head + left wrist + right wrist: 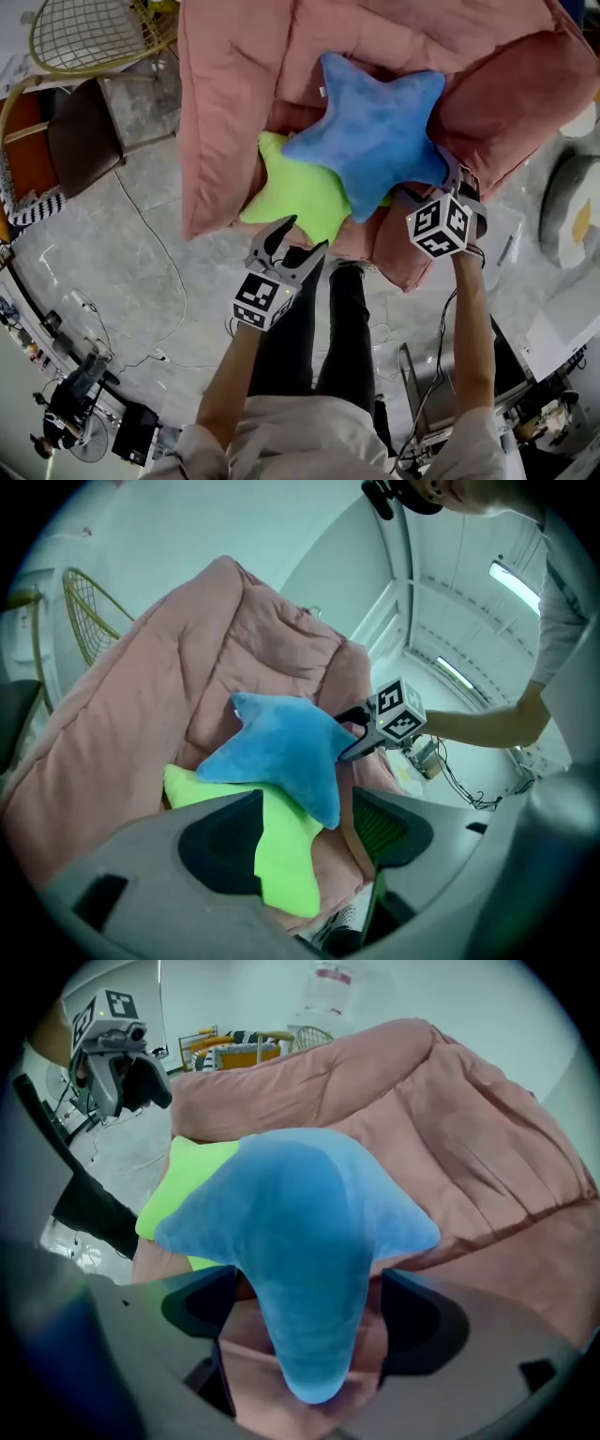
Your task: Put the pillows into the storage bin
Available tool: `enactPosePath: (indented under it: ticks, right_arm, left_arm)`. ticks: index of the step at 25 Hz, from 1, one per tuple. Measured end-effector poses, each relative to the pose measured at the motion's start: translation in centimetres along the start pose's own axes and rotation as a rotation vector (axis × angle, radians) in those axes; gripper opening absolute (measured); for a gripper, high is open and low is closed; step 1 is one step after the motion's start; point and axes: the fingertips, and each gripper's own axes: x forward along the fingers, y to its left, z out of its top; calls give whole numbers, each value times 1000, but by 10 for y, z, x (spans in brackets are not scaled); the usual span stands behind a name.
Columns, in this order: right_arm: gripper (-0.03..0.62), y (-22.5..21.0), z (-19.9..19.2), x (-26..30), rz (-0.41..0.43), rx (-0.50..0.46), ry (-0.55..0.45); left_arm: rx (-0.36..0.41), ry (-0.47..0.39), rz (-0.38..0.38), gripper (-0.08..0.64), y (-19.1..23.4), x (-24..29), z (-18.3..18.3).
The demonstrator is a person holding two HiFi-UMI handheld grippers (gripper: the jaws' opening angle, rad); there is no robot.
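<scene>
Left tongs (305, 234) open, green star pillow (298, 192) just ahead of their tips | right tongs (452, 183) open, blue star pillow (375, 131) arm loose between them | blue overlaps green, both on pink quilted fabric (234, 84) beyond the tongs | wire chair (94, 33) well off past left tongs

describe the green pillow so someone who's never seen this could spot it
Find the big pink quilt heaped across the head view. Two star-shaped pillows lie near its lower edge. The green star pillow is the lime one underneath, partly covered by the blue star pillow.
</scene>
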Motion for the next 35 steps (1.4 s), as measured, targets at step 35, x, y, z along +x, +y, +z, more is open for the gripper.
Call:
enactPosePath:
  ticks: [35]
  right_arm:
    - [367,41,29,-40,-51,98,-117]
  left_arm:
    - [113,-36,15,299,-3,-8,4]
